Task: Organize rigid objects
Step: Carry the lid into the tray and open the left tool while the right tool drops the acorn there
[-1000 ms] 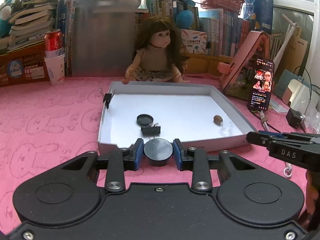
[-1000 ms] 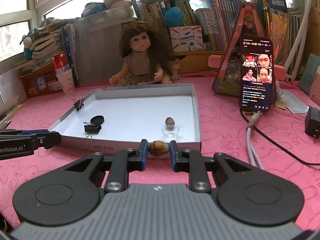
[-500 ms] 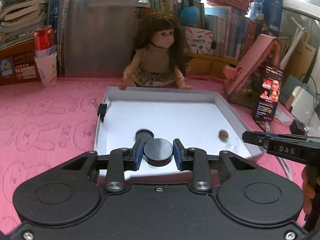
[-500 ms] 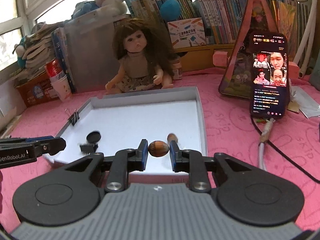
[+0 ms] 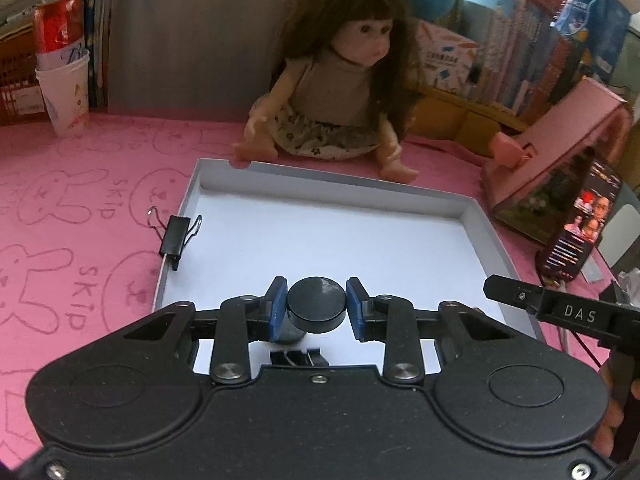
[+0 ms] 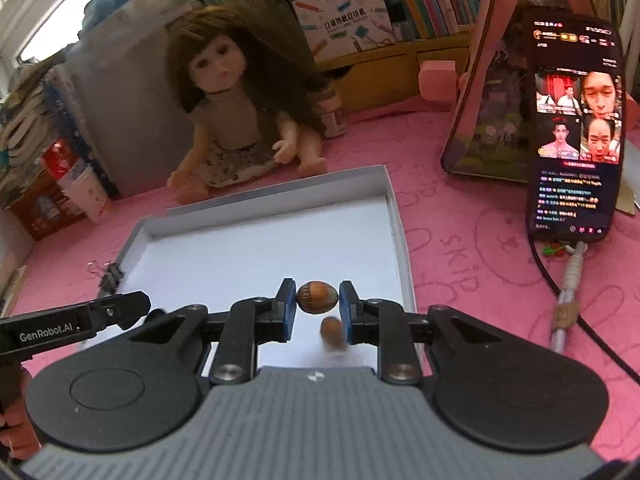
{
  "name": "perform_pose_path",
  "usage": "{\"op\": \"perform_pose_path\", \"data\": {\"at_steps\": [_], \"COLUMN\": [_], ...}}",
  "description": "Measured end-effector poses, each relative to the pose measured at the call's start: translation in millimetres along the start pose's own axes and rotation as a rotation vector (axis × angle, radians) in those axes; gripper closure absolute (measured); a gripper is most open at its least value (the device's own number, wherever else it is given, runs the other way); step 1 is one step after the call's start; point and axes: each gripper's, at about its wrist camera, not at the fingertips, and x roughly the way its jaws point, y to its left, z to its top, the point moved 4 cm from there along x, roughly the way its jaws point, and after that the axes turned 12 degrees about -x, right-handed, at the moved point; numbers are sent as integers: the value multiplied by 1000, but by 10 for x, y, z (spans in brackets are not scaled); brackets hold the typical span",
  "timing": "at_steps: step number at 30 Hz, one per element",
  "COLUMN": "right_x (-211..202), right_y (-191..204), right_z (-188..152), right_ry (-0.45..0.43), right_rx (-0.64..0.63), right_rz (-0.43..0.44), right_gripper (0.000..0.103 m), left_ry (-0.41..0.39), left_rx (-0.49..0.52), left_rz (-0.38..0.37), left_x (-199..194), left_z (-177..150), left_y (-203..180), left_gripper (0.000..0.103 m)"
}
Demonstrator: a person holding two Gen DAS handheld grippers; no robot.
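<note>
A shallow white tray [image 5: 320, 184] [image 6: 276, 192] lies on the pink mat. My left gripper [image 5: 317, 309] is shut on a round black disc [image 5: 317, 304], held over the tray's near part. Just below it a black binder clip [image 5: 296, 358] lies in the tray, mostly hidden by the gripper body. Another binder clip [image 5: 176, 236] [image 6: 112, 278] is clamped on the tray's left wall. My right gripper [image 6: 317, 307] is shut on a brown oval nut [image 6: 317, 297], above the tray's near right corner. A second brown nut [image 6: 333, 332] lies blurred on the tray floor underneath.
A doll [image 5: 340, 92] [image 6: 236, 120] sits at the tray's far edge. A phone [image 6: 576, 132] leans on a pink stand [image 5: 560, 140] at the right, its cable [image 6: 568, 300] trailing forward. A red can in a paper cup [image 5: 64, 68] stands far left. Books line the back.
Both grippers have moved forward from in front of the tray to over its inside, each keeping its object. The loose disc, clip and small glass piece have slipped out of sight under them.
</note>
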Motion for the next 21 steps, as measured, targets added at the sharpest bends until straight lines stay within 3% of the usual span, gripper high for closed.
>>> {"op": "perform_pose_path", "data": {"at_steps": [21], "right_x": [344], "right_y": [-7], "right_z": [10], "right_ry": [55], "right_rx": [-34], "right_rz": [-50], "right_gripper": [76], "left_ry": [-9], "left_rx": [65], "left_rz": [87], "left_x": [385], "left_z": [1], "left_y": [-7], "left_gripper": [73]}}
